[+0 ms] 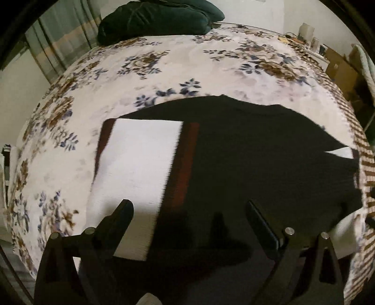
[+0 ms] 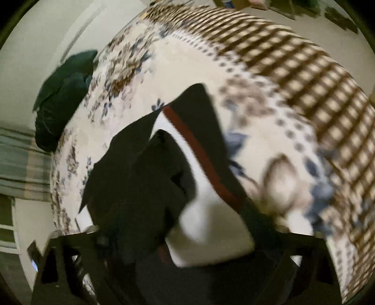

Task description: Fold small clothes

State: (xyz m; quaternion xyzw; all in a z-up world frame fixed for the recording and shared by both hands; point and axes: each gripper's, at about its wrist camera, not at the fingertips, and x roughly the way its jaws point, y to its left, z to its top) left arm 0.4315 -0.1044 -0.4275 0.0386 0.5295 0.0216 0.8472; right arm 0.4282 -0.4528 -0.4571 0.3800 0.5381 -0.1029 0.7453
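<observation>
A black garment (image 1: 246, 152) with a white panel (image 1: 140, 164) and dark red stripes (image 1: 185, 169) lies spread on the floral bedspread (image 1: 164, 70). My left gripper (image 1: 189, 208) is open just above its near edge, one finger (image 1: 121, 211) over the white panel, the other (image 1: 260, 220) over the black cloth. In the blurred right wrist view the garment (image 2: 131, 187) is lifted and bunched, its white part (image 2: 211, 225) and red stripe (image 2: 201, 152) hang between the fingers of my right gripper (image 2: 185, 246), which looks shut on the cloth.
A dark green pillow (image 1: 159, 18) lies at the far end of the bed, also in the right wrist view (image 2: 63, 98). A brown checked border (image 2: 304, 82) runs along the bed's edge. Cardboard boxes (image 1: 339, 68) and small items stand at the far right. Curtains (image 1: 63, 47) hang at the left.
</observation>
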